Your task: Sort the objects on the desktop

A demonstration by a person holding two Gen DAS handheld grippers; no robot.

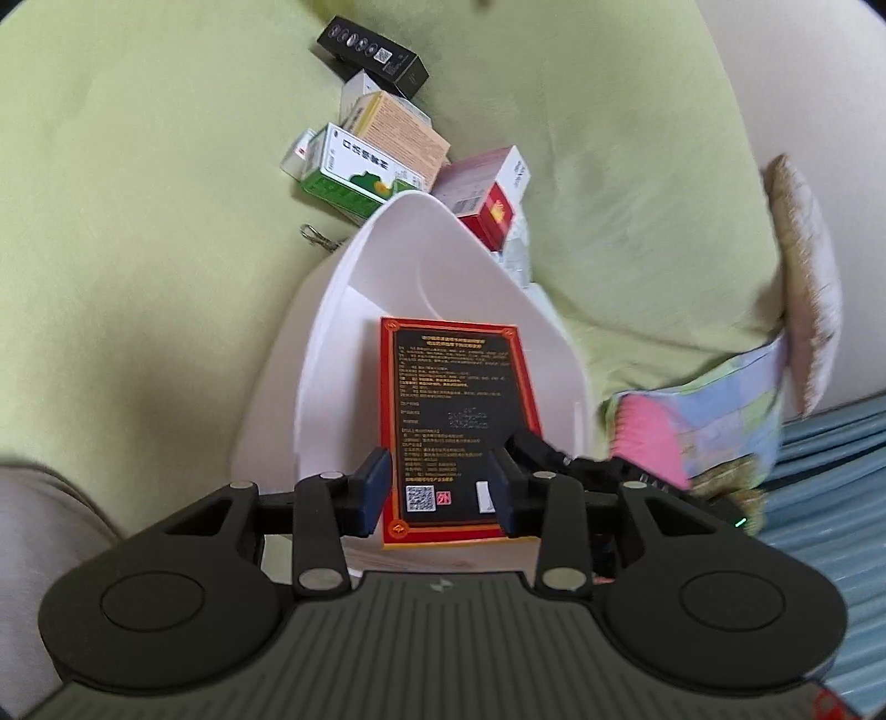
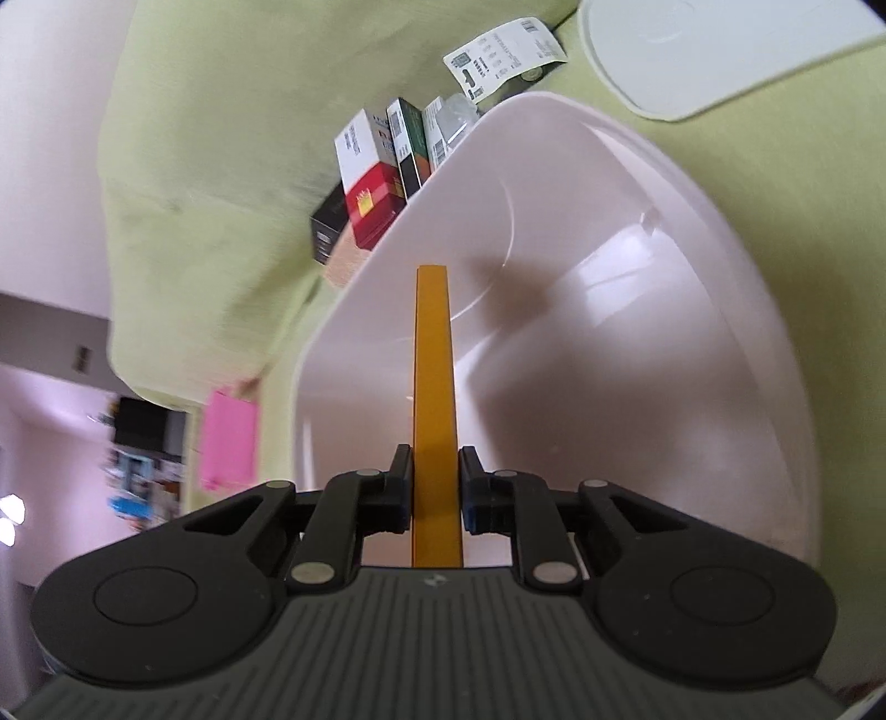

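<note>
The right gripper [image 2: 436, 490] reached forward over the near rim of the white bin [image 2: 692, 343], its fingers [image 2: 400, 487] pressed on the two broad faces of a flat red-and-black box [image 2: 434, 421]. From the right wrist camera only the box's yellow edge showed – a narrow strip running straight away from the gripper, above the bin's hollow.

The left gripper [image 1: 441, 493] hung over the same bin [image 1: 332, 354], and its fingers [image 1: 372, 493] stood either side of the near end of that box [image 1: 457, 421]. Whether they touched it could not be told. Here the box's printed face looked up at the camera, long axis running forward from the gripper toward the far corner of the bin.

Beyond the bin, on the green cloth [image 1: 138, 194], lay a heap of small cartons – among them a green-and-white carton [image 1: 354, 171], a red-and-white carton [image 1: 498, 205] and a black carton [image 1: 374, 52].
</note>
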